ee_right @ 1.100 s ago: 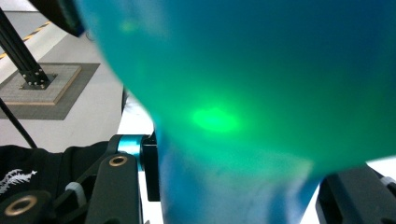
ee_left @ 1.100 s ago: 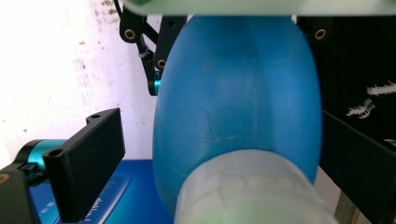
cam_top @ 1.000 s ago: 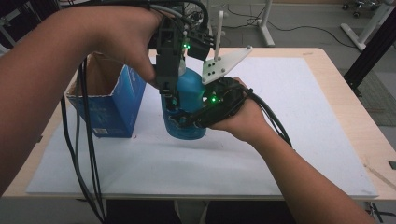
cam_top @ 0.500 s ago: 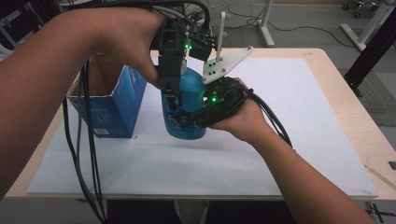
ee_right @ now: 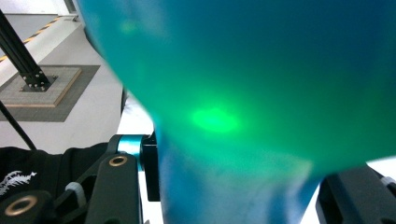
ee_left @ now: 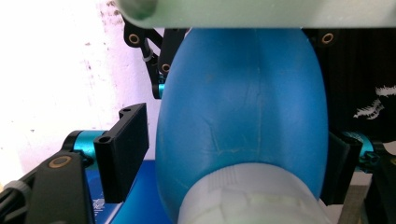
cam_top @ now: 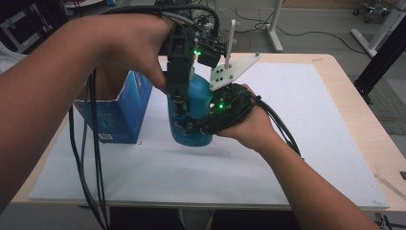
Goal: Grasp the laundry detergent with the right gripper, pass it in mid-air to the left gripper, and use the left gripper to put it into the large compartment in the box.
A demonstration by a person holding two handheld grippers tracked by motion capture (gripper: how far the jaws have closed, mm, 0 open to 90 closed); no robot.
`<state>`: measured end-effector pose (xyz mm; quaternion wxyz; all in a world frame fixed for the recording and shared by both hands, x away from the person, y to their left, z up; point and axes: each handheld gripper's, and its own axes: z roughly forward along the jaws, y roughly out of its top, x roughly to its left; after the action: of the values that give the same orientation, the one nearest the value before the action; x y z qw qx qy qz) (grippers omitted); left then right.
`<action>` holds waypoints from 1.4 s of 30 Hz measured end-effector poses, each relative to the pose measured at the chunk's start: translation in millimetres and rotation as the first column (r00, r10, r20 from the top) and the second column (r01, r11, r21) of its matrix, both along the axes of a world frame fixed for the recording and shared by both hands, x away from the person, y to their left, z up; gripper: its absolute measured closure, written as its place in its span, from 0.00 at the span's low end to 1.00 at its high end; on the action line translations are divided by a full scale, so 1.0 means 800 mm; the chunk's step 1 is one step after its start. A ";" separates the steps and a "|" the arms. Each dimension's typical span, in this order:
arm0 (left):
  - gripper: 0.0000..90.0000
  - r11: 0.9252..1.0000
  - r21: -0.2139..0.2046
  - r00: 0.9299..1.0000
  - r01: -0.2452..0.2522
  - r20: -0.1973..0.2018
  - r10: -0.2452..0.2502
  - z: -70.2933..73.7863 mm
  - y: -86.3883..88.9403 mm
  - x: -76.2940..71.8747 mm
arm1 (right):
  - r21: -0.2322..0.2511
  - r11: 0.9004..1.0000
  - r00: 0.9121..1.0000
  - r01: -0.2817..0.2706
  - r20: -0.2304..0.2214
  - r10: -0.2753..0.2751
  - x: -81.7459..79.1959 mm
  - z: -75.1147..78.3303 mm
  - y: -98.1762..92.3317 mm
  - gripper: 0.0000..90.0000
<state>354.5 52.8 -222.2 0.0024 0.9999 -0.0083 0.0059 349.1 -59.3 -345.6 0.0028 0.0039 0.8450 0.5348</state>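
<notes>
Tools meet on one blue bottle (cam_top: 194,112) near the middle of the worktop (cam_top: 335,120); the left tool (cam_top: 179,103) comes down from above, held in the left hand (cam_top: 129,43), and points down along the bottle's upper part; its jaws have just been closing, with the bottle between them; in the left gripper view the blue bottle (ee_left: 243,116) stands between the two black jaws, the one at the left edge standing just off its side with a thin gap, the one at the right edge partly hidden behind the curve, so whether that one presses I cannot tell. The right tool (cam_top: 191,128) comes in level from the right, carried by the right hand (cam_top: 249,127); it is clamped across the bottle's lower body; in the right gripper view the blue bottle (ee_right: 261,93) sits close up and blurred, with a green glow on its wall, and the black jaws sit against it on either side at the bottom; the grey three-cornered plate (cam_top: 232,72) juts up behind the bottle. The bottle stands upright, its base on the white mat (cam_top: 239,163) that covers the worktop; just left of it an open blue box (cam_top: 122,112) stands on the mat, near but apart; black cables (cam_top: 93,158) hang from the left tool over the near edge.
</notes>
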 end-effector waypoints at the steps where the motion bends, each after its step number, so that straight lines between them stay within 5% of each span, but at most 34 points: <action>1: 0.29 1.000 -0.001 1.000 -0.001 -0.003 0.001 0.000 0.000 0.000 | 0.000 1.000 1.000 0.002 -0.001 -0.002 0.000 0.000 0.000 0.51; 17: 0.41 1.000 -0.001 1.000 0.011 -0.022 -0.011 -0.003 -0.003 -0.002 | -0.003 1.000 1.000 0.003 -0.006 -0.003 0.000 -0.002 -0.001 0.51; 34: 0.43 1.000 -0.007 1.000 0.006 -0.021 -0.006 -0.002 -0.004 -0.004 | 0.002 1.000 1.000 -0.008 -0.004 0.008 -0.001 -0.003 -0.002 0.51; 42: 0.42 1.000 0.007 1.000 0.006 -0.023 -0.006 -0.003 -0.006 -0.006 | 0.020 1.000 0.999 -0.018 -0.031 0.019 -0.003 0.000 -0.010 0.36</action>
<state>349.9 48.0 -224.9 -0.0012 0.9999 -0.0112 -0.0056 346.8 -67.4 -345.4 -0.0151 0.0043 0.8397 0.5428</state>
